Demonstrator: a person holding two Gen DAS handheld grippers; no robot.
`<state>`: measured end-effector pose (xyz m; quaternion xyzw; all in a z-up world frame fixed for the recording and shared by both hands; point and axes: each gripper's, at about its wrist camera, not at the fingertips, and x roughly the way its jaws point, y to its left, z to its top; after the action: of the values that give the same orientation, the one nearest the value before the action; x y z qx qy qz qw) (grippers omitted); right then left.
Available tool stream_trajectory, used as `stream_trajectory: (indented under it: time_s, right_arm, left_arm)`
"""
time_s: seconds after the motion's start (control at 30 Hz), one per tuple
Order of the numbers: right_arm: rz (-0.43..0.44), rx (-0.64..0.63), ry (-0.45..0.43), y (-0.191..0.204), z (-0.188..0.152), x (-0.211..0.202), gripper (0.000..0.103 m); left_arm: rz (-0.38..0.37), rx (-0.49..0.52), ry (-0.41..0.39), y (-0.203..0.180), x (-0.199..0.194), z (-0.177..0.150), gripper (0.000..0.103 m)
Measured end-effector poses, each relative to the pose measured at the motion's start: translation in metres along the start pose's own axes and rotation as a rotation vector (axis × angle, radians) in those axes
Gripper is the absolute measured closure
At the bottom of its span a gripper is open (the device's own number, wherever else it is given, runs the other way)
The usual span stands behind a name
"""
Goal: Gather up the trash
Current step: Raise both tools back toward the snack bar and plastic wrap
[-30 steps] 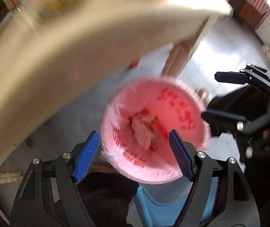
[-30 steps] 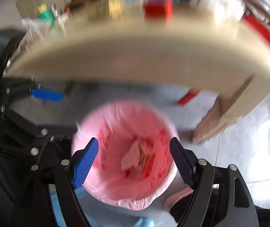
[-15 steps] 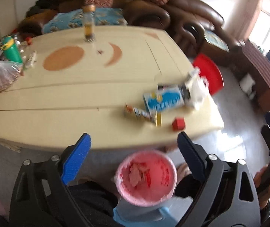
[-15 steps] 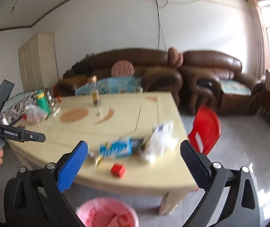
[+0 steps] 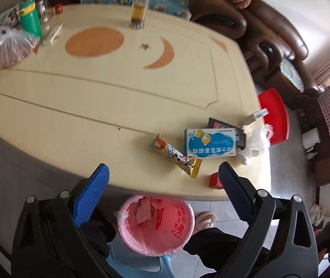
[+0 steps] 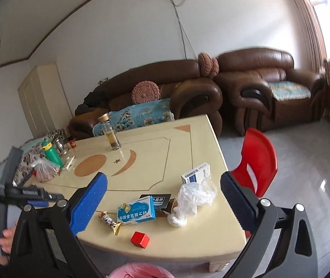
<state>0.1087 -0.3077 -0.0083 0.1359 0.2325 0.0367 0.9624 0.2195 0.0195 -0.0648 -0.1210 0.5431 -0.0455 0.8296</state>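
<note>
Trash lies near the cream table's (image 5: 95,106) front right corner: a candy wrapper (image 5: 176,156) (image 6: 110,222), a blue box (image 5: 210,143) (image 6: 136,210), a crumpled clear plastic bag (image 5: 254,143) (image 6: 192,197), a small red box (image 5: 215,180) (image 6: 140,239), a black packet (image 6: 157,199) and a white carton (image 6: 196,173). A pink-lined bin (image 5: 157,224) (image 6: 139,271) with trash inside stands on the floor below the table edge. My left gripper (image 5: 162,192) is open and empty above the bin. My right gripper (image 6: 163,205) is open and empty, held high before the table.
A glass bottle (image 5: 140,4), a green bottle (image 5: 29,19) and a bag of nuts (image 5: 13,47) stand at the table's far side. A red chair (image 6: 256,159) is at the right. Brown sofas (image 6: 211,92) are behind.
Both grippers have risen from just over the bin to above table height. The views now look across the tabletop instead of down into the bin. Both stay open.
</note>
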Motion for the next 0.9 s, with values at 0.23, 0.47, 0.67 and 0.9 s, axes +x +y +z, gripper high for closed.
stream_trajectory:
  time_s: [0.23, 0.47, 0.67, 0.9]
  right_arm:
    - [-0.004, 0.101, 0.046, -0.034, -0.011, 0.046, 0.007]
    - [0.024, 0.157, 0.127, -0.048, -0.029, 0.103, 0.007]
    - [0.033, 0.174, 0.180, -0.053, -0.038, 0.137, 0.007]
    - [0.015, 0.206, 0.245, -0.066, -0.052, 0.169, 0.007]
  left_arm:
    - [0.038, -0.128, 0.075, 0.011, 0.053, 0.009, 0.010]
    - [0.064, -0.265, 0.138, 0.024, 0.097, 0.009, 0.010]
    - [0.086, -0.310, 0.160, 0.022, 0.120, 0.011, 0.010]
    - [0.092, -0.369, 0.192, 0.023, 0.142, 0.012, 0.010]
